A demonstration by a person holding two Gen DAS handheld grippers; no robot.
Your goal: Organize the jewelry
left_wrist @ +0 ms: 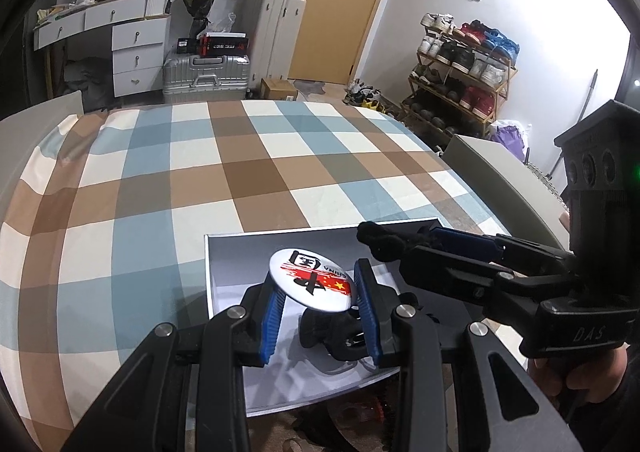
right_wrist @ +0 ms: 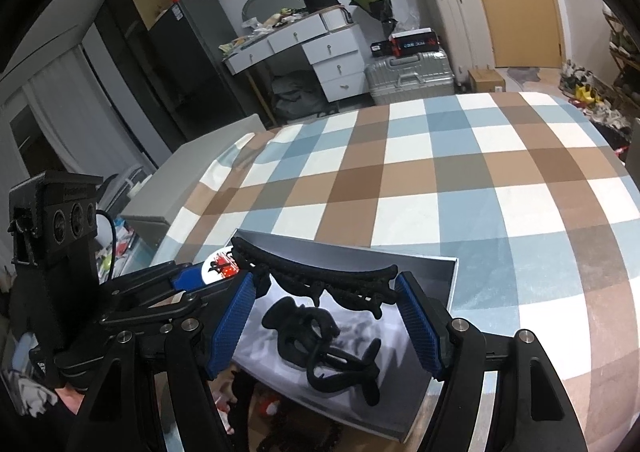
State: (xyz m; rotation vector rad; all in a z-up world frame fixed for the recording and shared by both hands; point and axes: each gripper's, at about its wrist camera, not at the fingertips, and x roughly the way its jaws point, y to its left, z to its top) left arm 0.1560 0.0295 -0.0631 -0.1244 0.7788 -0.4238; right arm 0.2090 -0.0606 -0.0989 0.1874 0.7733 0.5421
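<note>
Round badge (left_wrist: 310,279) reading "CHINA" clamped in left tongs (left_wrist: 320,294), long black hair claw (right_wrist: 320,280) gripped between right tongs (right_wrist: 326,294), both over open box (right_wrist: 450,272) on bed (left_wrist: 200,171)

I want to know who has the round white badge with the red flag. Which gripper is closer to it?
Left. The left gripper holds the round white badge between its fingers. The right gripper sits beside it, shut on a long black hair claw.

Both wrist views close above the grey tray (left_wrist: 224,252) (right_wrist: 440,272), facing across the checked bed (left_wrist: 200,171) (right_wrist: 480,171)
</note>
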